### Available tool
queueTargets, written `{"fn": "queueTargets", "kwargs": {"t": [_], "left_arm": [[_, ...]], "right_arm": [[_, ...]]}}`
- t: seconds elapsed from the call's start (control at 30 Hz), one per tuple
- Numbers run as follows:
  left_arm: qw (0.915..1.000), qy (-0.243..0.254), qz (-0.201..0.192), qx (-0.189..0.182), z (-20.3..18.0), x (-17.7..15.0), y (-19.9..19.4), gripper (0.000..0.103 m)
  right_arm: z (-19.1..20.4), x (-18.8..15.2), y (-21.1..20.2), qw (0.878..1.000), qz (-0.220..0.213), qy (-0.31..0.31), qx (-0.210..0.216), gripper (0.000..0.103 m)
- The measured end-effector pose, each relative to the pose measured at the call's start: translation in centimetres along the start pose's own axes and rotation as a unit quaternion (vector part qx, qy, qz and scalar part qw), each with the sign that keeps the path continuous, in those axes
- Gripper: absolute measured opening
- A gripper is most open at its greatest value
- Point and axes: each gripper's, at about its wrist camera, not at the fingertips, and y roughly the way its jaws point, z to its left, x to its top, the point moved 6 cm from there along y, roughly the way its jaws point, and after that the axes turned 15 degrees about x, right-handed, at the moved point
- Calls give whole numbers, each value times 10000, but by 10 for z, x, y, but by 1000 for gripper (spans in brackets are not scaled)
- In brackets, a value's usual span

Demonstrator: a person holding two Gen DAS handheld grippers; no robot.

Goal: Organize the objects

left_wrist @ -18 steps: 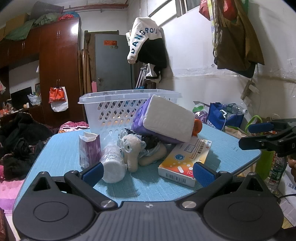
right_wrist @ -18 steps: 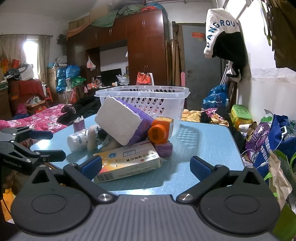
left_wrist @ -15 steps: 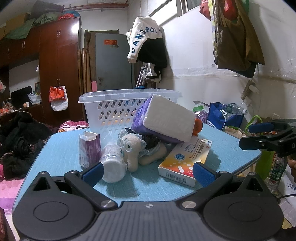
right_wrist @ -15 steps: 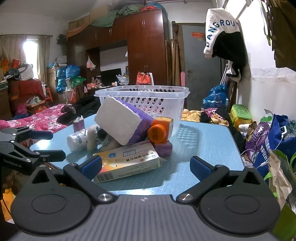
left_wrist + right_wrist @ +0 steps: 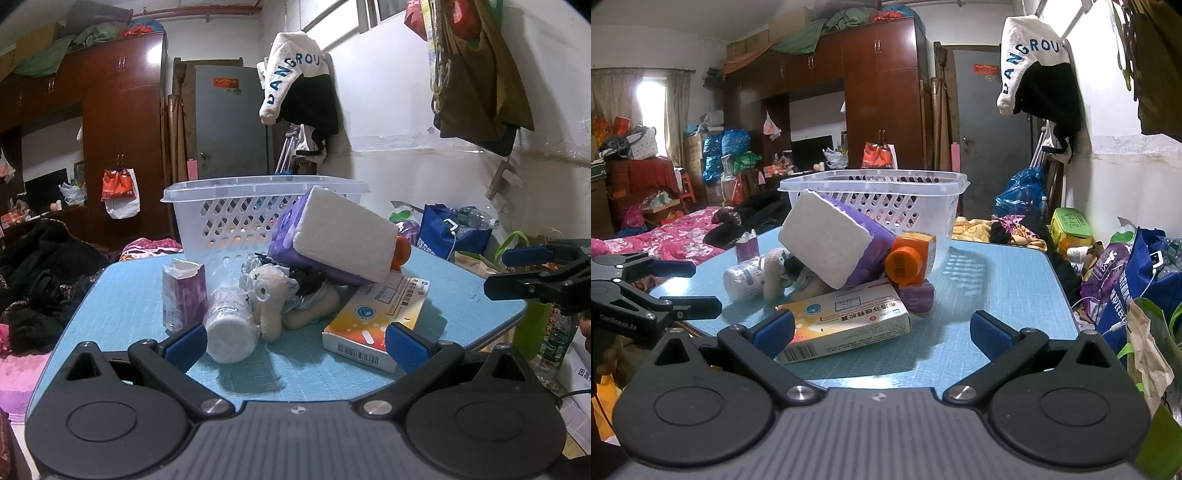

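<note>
We look across a blue bench [image 5: 122, 295] whose top carries a heap of loose things, and we place everything against the white lattice basket [image 5: 236, 218] standing upright at the bench's far side. Leaning tilted against the basket's near wall is a purple-wrapped pack of tissue paper [image 5: 332, 236], the biggest item in the heap, its white end turned toward us. In front of the basket and nearest our tongs lies a flat yellow-and-white medicine box [image 5: 373, 325], one end tucked under the tissue pack. An orange-capped bottle [image 5: 908, 260] lies on its side just beside the basket, touching the tissue pack and resting on a small purple box [image 5: 918, 297]. Before the basket's left half sits a pale plush toy [image 5: 267, 299], slumped against the heap, with a white plastic bottle [image 5: 231, 325] lying on its side and touching it. Left of that bottle, still in front of the basket, a small purple tissue packet [image 5: 183, 291] stands upright with its top torn open.

Our left tongs [image 5: 295, 347] hang short of the heap, spread wide apart with nothing between the blue pads. Our right tongs [image 5: 882, 332] are likewise spread wide and grip nothing, the medicine box just ahead of their left pad.
</note>
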Motion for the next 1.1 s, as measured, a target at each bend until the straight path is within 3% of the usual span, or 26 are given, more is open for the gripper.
{"fn": "queueTargets", "kwargs": {"t": [1.1], "left_arm": [[10000, -3, 59, 18, 0, -2, 6, 103]], "right_arm": [[-4, -2, 3, 10000, 91, 25, -27, 103]]}}
